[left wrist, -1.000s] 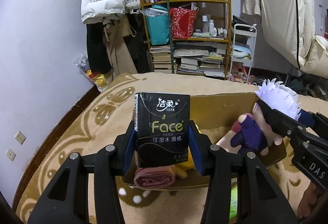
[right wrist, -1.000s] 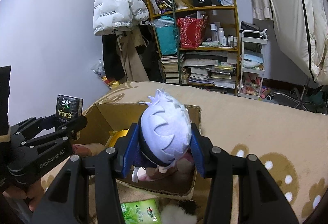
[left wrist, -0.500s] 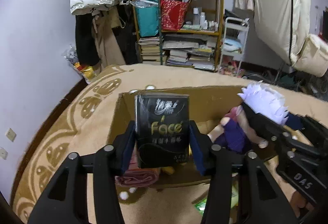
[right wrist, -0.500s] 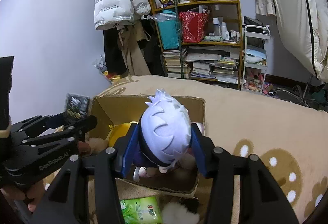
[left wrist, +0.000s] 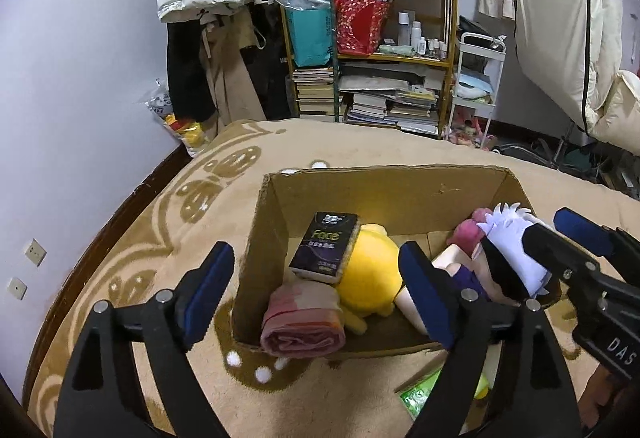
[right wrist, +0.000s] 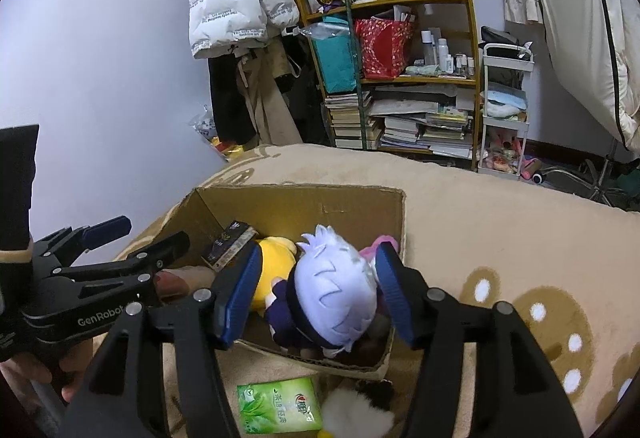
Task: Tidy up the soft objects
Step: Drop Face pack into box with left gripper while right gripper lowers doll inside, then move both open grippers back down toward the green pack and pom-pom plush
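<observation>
Both claws hover over the open brown cardboard box (left wrist: 276,238) on the tan patterned blanket (left wrist: 168,230). Jaws of the left gripper (left wrist: 316,292) have just been opening and stand wide apart with nothing between them; the black tissue pack printed "Face" (left wrist: 325,246) lies below, tilted on the yellow plush toy (left wrist: 370,278) beside the rolled pink cloth (left wrist: 302,322) in the box's left part. Pads of the right gripper (right wrist: 316,290) have also just been parting and flank the white-haired plush doll in dark purple clothes (right wrist: 334,290), which sits in the box's right part; whether they touch it cannot be told. Just outside the box's near wall lies a green tissue pack (right wrist: 278,408).
</observation>
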The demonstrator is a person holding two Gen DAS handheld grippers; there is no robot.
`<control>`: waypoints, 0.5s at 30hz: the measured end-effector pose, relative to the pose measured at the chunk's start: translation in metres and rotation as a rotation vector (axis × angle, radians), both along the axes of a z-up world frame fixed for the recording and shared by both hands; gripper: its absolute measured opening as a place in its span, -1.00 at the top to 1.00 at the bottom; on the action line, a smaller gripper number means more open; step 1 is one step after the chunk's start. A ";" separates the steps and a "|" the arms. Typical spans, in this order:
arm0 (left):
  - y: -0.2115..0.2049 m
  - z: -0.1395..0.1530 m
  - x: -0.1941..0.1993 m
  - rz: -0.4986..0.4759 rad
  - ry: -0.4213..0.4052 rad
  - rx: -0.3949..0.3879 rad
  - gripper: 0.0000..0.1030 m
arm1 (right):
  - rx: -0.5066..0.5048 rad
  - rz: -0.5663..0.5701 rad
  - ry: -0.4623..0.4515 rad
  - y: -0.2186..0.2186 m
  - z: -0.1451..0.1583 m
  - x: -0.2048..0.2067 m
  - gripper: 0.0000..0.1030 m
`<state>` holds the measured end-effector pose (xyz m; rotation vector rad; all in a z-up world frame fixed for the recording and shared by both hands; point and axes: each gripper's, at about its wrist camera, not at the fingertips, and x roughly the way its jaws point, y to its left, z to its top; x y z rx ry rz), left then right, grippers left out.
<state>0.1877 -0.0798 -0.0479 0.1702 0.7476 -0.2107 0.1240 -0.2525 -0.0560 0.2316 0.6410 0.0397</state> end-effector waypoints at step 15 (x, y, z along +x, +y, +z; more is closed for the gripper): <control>0.023 0.023 -0.035 0.069 -0.029 0.024 -0.96 | -0.013 -0.008 0.012 -0.004 0.019 -0.034 -0.93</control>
